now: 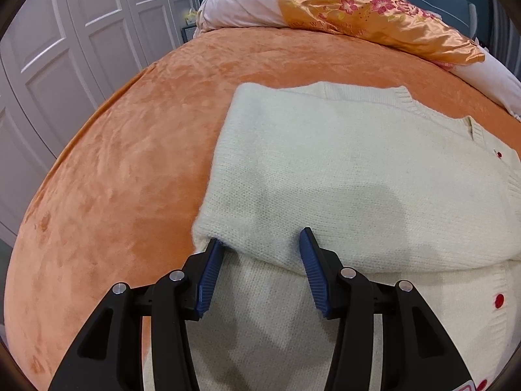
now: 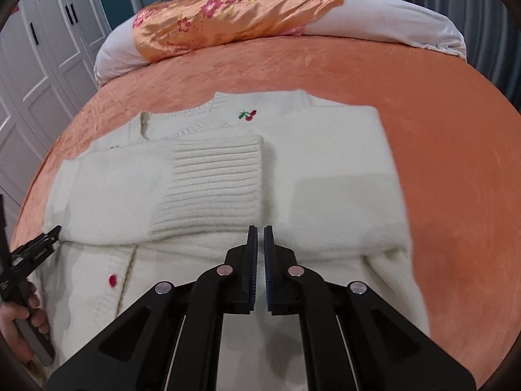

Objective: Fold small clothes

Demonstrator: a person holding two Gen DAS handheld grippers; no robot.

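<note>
One white cardigan (image 2: 228,176) lies flat in the middle of the orange bed cover (image 2: 439,163). Both of its sleeves are folded in across the front. One ribbed cuff (image 2: 211,189) lies on top, near the middle. A little cherry picture (image 2: 248,115) is sewn near the neck. In the right wrist view one red button (image 2: 112,280) shows (the left wrist view shows a few red dots, too far to the side to count well).

There are two grippers. The left gripper (image 1: 262,244) has its two blue fingers (image 1: 311,260) spread apart over the folded edge of the left sleeve. The tips seem to touch the wool, but they do not pinch it. The right gripper (image 2: 259,238) has its fingers pressed together, with nothing between them. It hangs just over the cardigan, below the cuff.

A hand (image 2: 19,322) holds the left gripper at the cardigan's left edge.

One long white pillow (image 2: 390,22) with one shiny orange flower cloth (image 2: 234,16) lies at the far end of the bed. Bare orange cover runs all around the cardigan. White cupboard doors (image 1: 65,65) stand past the bed's left edge.
</note>
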